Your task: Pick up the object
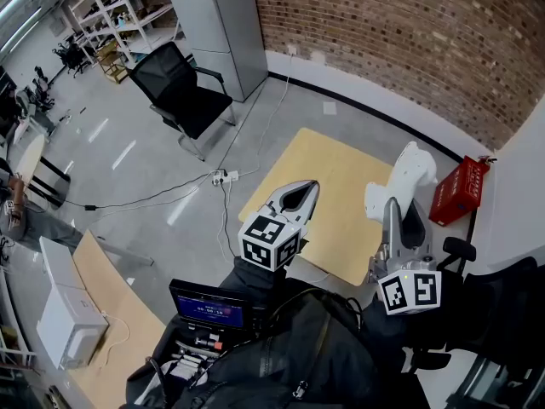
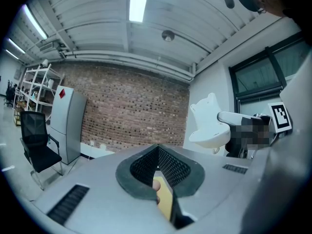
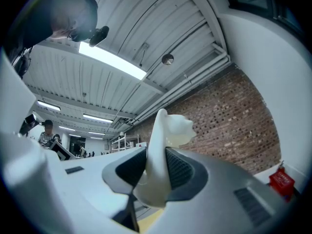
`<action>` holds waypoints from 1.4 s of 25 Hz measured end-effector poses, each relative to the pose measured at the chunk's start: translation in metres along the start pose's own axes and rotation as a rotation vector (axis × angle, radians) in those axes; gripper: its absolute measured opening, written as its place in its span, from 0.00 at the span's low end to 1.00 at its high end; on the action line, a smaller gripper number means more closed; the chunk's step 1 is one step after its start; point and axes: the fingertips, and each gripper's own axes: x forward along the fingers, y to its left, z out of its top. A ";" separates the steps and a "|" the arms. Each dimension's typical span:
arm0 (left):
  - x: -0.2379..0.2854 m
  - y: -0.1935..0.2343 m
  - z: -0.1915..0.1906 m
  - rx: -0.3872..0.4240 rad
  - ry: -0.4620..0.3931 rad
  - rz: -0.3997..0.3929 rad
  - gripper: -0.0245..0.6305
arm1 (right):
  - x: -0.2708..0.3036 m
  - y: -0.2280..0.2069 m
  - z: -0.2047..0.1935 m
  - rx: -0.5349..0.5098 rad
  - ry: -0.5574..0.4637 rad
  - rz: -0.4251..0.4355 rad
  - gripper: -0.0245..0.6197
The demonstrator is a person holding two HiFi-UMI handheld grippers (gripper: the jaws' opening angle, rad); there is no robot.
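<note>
While the person holds both tools out in front of a dark jacket, a small lit screen sits closest, low at the left. Just beyond it the left gripper hangs with its jaws together and nothing between them. To its right, the right gripper is clamped on the white object, a smooth, moulded plastic piece that sticks well out past the pads and is carried in the air, clear of any surface. Under both lies a pale wooden table, with a red case just off its right edge. Farther out, cables and a power strip trail over the grey floor towards a black chair. Behind that stand a grey cabinet and the brick wall.
</note>
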 end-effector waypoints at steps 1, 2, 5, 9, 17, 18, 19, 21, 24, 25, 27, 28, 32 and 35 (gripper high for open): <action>0.000 0.000 0.000 0.000 0.001 -0.001 0.04 | 0.000 0.000 0.000 0.002 0.000 0.001 0.24; 0.000 0.000 0.000 0.001 0.002 -0.001 0.04 | 0.000 -0.001 0.000 0.005 0.000 0.001 0.24; 0.001 0.003 -0.002 0.002 0.006 0.004 0.04 | 0.001 -0.002 -0.001 0.010 0.002 -0.001 0.24; 0.000 0.006 0.000 0.000 0.001 0.014 0.04 | 0.001 -0.002 -0.001 0.009 0.007 -0.001 0.24; 0.000 0.003 -0.002 -0.002 0.005 0.016 0.04 | 0.002 -0.004 -0.003 0.016 0.012 0.006 0.24; 0.000 0.004 -0.001 -0.004 0.003 0.019 0.04 | 0.002 -0.004 -0.003 0.018 0.012 0.007 0.24; -0.001 0.005 -0.001 -0.005 0.001 0.022 0.04 | 0.002 -0.004 -0.003 0.020 0.012 0.007 0.24; -0.003 0.007 0.000 -0.006 -0.002 0.028 0.04 | 0.002 -0.003 -0.003 0.021 0.013 0.008 0.24; -0.005 0.006 0.002 -0.007 -0.005 0.030 0.04 | 0.002 -0.002 -0.003 0.018 0.015 0.008 0.24; -0.005 0.006 0.002 -0.007 -0.005 0.030 0.04 | 0.001 -0.002 -0.003 0.016 0.015 0.008 0.24; -0.006 0.005 0.002 -0.005 -0.004 0.031 0.04 | 0.001 -0.002 -0.003 0.009 0.016 0.008 0.24; -0.006 0.005 0.002 -0.005 -0.005 0.032 0.04 | 0.001 -0.001 -0.003 0.007 0.016 0.009 0.24; -0.008 0.005 0.003 -0.006 -0.008 0.036 0.04 | 0.002 0.001 -0.004 -0.011 0.021 0.009 0.24; -0.010 0.007 0.002 -0.007 -0.007 0.040 0.04 | 0.002 0.003 -0.005 -0.016 0.022 0.012 0.24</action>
